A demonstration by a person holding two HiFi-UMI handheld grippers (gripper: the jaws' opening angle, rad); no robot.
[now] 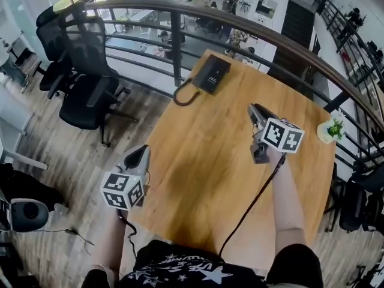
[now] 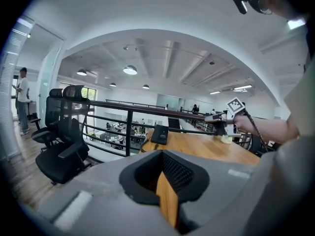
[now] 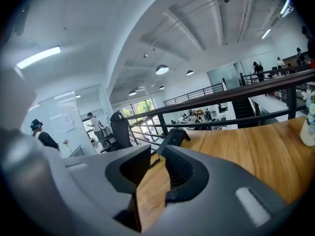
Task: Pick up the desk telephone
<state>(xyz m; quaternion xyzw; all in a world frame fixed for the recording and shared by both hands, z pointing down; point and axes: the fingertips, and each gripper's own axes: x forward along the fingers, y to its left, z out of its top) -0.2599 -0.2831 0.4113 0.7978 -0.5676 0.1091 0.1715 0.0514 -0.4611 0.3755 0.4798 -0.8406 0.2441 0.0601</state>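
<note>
This is looking like an open-plan office: black swivel chairs (image 1: 84, 86) are standing beside a wooden desk (image 1: 228, 185) carrying a desk telephone (image 1: 211, 74), and a railing (image 1: 176, 47) is overlooking workstations (image 1: 141, 20) below.

phone (image 1: 211, 74): blk; table (image 1: 198, 161): tan wood grain; chairs (image 1: 90, 95): blk

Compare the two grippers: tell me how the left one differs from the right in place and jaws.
The left gripper hangs at the table's left edge; the right gripper is over the tabletop, nearer the desk telephone. The left gripper's jaws stand only a narrow slit apart; the right gripper's gap is wider. Both are empty, and both point toward the desk telephone.
</note>
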